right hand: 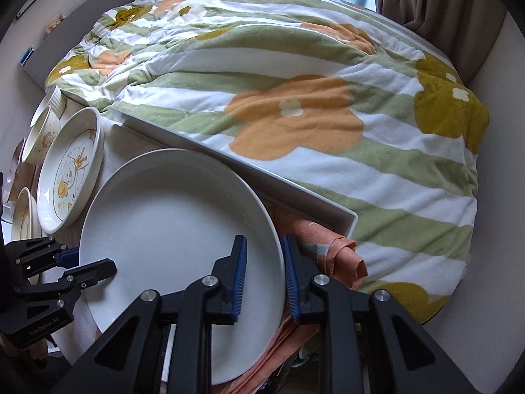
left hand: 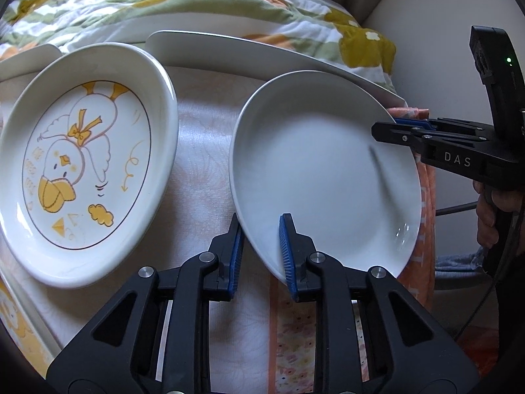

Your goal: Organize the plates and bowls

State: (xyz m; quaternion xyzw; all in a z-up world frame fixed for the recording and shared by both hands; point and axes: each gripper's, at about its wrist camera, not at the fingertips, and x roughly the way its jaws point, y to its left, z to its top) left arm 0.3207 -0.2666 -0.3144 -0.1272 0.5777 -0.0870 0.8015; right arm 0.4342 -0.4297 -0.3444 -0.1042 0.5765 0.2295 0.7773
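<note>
Plain white plate [left hand: 315, 177]: lies on the pale cloth, at the right end of the tray, just beside the duck plate and apart from it; its right edge reaches over the orange cloth.
Left gripper [left hand: 261, 246]: its 2 fingers straddle the plain plate's near rim, one blue pad [left hand: 287, 246] inside the plate, the other outside under the rim; the pads are close on the rim with a small gap showing, so I cannot tell whether they pinch it.
Right gripper [right hand: 264, 275]: straddles the plate's opposite rim, left pad [right hand: 239, 275] inside the plate, right pad outside; a narrow gap shows beside the rim, and a firm pinch cannot be told.
Duck plate [left hand: 82, 167]: white, deep-rimmed, with a yellow duck drawing, flat on the pale cloth to the left of the plain plate.
Small bowl [right hand: 41, 138]: white with a yellow print, behind the duck plate; a ribbed white dish [right hand: 55, 98] sits just behind it.
Another printed dish [right hand: 24, 213]: partly seen at the left edge, near the duck plate.
Tray [right hand: 229, 164]: shallow, white, its long wall running behind the plates.
Orange cloth [right hand: 328, 256]: bunched at the tray's right corner, under the plain plate's edge.
Quilt [right hand: 295, 98]: green and white stripes with orange and mustard flowers, on the bed beyond the tray.
</note>
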